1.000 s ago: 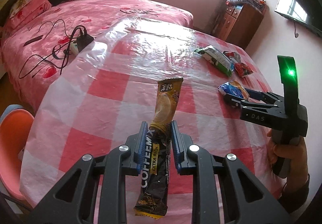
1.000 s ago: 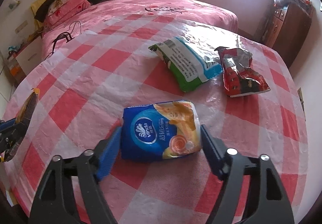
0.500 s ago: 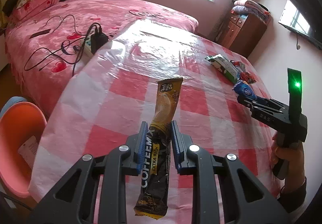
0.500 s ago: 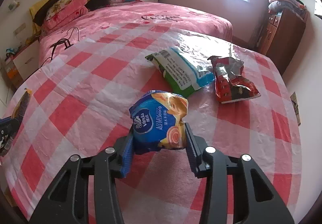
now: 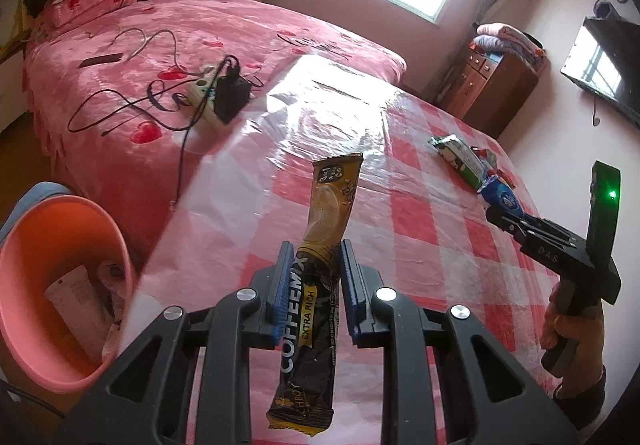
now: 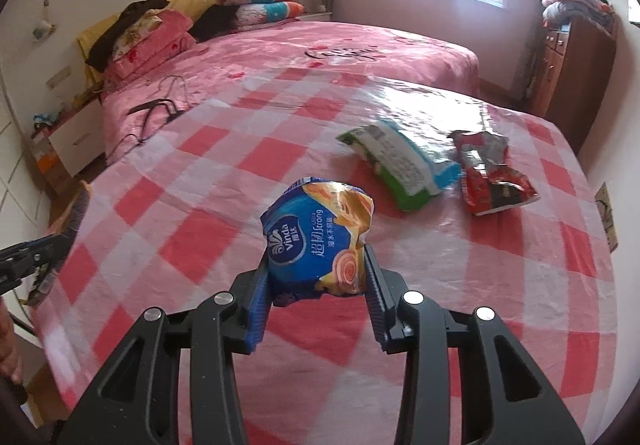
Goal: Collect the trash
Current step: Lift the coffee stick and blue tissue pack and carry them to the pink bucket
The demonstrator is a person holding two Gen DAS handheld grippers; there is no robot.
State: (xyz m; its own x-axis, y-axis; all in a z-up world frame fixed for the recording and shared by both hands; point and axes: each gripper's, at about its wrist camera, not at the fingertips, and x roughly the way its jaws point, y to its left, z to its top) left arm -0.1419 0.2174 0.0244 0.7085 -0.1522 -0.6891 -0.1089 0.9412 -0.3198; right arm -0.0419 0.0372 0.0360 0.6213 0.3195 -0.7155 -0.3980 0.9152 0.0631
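Observation:
My left gripper (image 5: 312, 265) is shut on a gold and black coffee sachet (image 5: 320, 257) that stands upright between its blue pads, above the table's near left part. My right gripper (image 6: 316, 277) is shut on a crumpled blue tissue packet (image 6: 316, 237), lifted off the checked tablecloth (image 6: 200, 237). In the left wrist view the right gripper (image 5: 496, 205) shows at the right, held by a hand (image 5: 576, 329), with the blue tissue packet (image 5: 500, 197) at its tip. A green and white bag (image 6: 400, 165) and a torn red wrapper (image 6: 492, 173) lie on the table beyond.
An orange bin (image 5: 60, 285) with trash inside stands on the floor at the table's left edge. A pink bed (image 5: 160, 57) with a power strip (image 5: 212, 97) and cables lies behind the table. A wooden dresser (image 6: 576, 69) stands at the back right.
The right gripper closed on the blue tissue packet and lifted it off the table. The left gripper carried the sachet leftward, and the orange bin came further into view.

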